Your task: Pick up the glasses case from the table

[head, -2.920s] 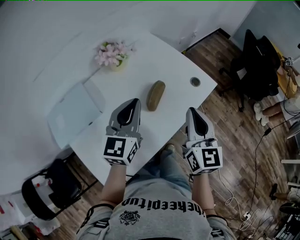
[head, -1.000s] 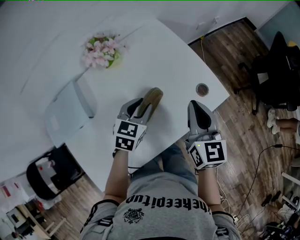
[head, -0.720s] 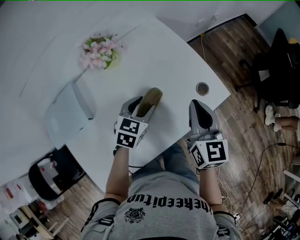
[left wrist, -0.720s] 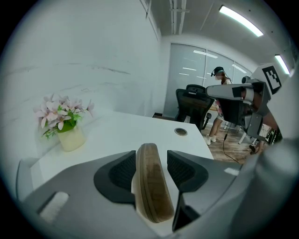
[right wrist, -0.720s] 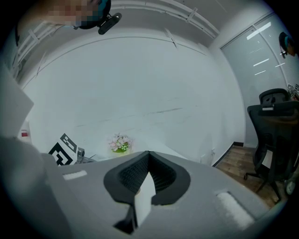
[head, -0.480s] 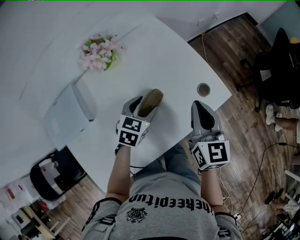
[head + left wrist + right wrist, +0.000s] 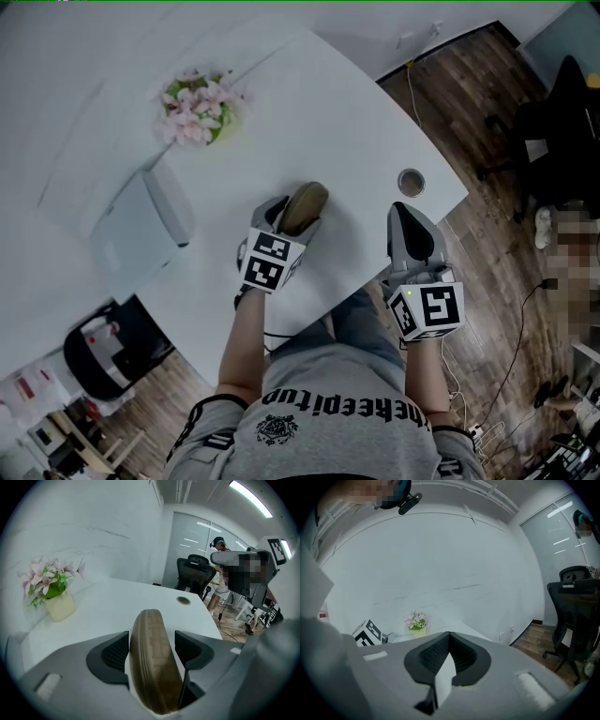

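The brown oblong glasses case (image 7: 307,206) lies on the white table (image 7: 347,122), and in the left gripper view the case (image 7: 152,663) fills the gap between the jaws. My left gripper (image 7: 291,212) points down over its near end, one jaw on each side. Its jaws are opening and the pads (image 7: 112,652) stand just off the case's sides. My right gripper (image 7: 406,214) hovers at the table's near right edge, shut, with nothing in it; its closed tips (image 7: 449,635) meet.
A pot of pink flowers (image 7: 199,105) stands at the far left of the table. A flat white device (image 7: 141,230) lies left of my left gripper. A round cable hole (image 7: 411,181) sits near the right corner. Office chairs (image 7: 562,122) stand on the wood floor.
My left gripper has come forward and down from short of the case until its jaws straddle the case's near end. The right gripper has barely shifted.
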The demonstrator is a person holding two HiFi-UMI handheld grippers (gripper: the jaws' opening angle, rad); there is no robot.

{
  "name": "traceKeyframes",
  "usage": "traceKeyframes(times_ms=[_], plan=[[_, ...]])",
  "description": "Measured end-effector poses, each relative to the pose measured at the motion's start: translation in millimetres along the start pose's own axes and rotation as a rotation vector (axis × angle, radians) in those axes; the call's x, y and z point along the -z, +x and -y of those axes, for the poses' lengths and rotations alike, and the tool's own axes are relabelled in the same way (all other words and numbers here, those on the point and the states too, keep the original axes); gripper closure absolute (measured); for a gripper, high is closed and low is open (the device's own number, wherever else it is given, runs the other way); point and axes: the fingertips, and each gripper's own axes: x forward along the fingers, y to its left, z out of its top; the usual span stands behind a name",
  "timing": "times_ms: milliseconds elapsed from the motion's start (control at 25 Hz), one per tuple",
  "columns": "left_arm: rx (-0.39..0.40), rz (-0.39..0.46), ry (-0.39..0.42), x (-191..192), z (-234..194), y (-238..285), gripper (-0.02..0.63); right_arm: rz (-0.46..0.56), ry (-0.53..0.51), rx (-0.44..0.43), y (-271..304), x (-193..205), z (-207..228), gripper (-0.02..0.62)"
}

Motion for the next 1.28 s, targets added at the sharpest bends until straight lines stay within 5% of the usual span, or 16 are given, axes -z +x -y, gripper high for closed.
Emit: traceKeyframes(times_ms=[720, 1280], plan=[[-0.043, -0.070, -0.027, 18, -7, 15, 0.283, -0.017, 0.005, -0.023, 11, 3, 3, 0.592], [-0.091, 0.022, -0.206, 11, -8, -19, 0.293, -0.004, -0.004, -0.069, 7, -2, -15, 0.592]])
